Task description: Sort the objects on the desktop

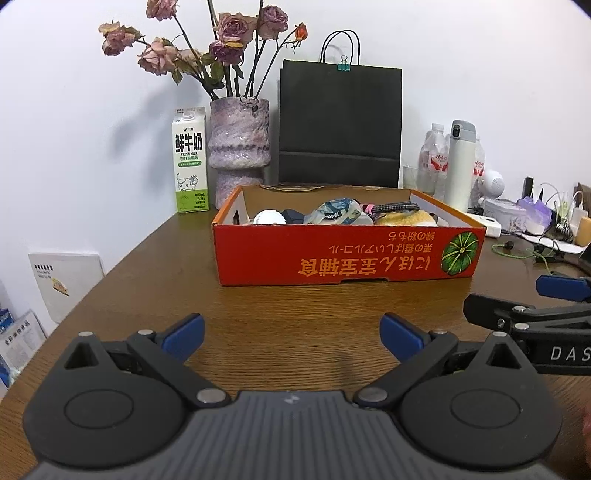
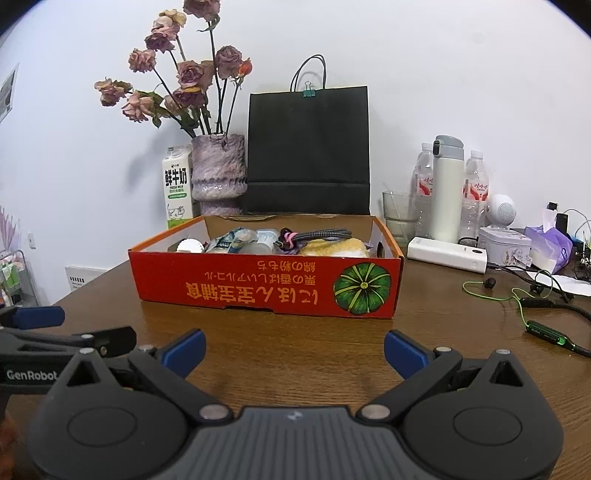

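1. The red cardboard box stood on the wooden desk, near its middle, its printed front wall facing both cameras with the lettering upside down and a green pumpkin picture at its right end.
2. Inside the box lay a white round lid, a crumpled packet, a coiled braided cable and a yellow fluffy cloth, crowded together and touching.
3. The left gripper hovered over bare desk in front of the box, its blue-tipped fingers spread wide and holding nothing.
4. The right gripper hung just beside it, fingers likewise wide apart and empty.
5. Behind the box stood a milk carton, a purple vase of dried roses and a black paper bag shut with a green clip.
6. To the right were water bottles, a white flask, a glass, a white power bank and a green earphone cable.
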Demonstrator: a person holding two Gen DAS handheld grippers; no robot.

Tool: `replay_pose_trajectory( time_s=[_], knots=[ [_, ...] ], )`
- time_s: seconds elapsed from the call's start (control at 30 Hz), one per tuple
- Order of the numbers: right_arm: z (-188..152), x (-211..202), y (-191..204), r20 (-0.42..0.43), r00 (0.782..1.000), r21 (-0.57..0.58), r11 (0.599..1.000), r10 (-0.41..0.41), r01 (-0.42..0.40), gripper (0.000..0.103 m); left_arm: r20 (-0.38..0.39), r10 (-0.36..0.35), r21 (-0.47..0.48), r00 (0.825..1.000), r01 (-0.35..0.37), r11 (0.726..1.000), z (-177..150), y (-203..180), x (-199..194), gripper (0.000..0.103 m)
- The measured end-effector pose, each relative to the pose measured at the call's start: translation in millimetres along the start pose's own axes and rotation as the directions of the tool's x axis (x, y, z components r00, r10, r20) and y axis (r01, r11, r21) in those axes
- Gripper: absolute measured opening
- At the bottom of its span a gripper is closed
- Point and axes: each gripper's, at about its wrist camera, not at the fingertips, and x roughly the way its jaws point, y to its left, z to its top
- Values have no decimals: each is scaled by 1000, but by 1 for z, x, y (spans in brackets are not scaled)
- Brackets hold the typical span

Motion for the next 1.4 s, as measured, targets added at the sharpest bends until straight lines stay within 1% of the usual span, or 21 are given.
replay_pose_trajectory(
  time_s=[0.2,0.7,1.4],
  knots=[
    [0,-1,1,6,1000,-6,1000,-4,4,103,17,22,22,1000,-22,1000,0,-3,-3,103],
    [0,-1,1,6,1000,-5,1000,-8,8,103,26,20,23,999,-21,1000,1,-1,-3,103],
    [0,-1,1,7,1000,-2,1000,-11,11,103,38,30,48,999,-32,998,0,-4,-4,103]
  ],
)
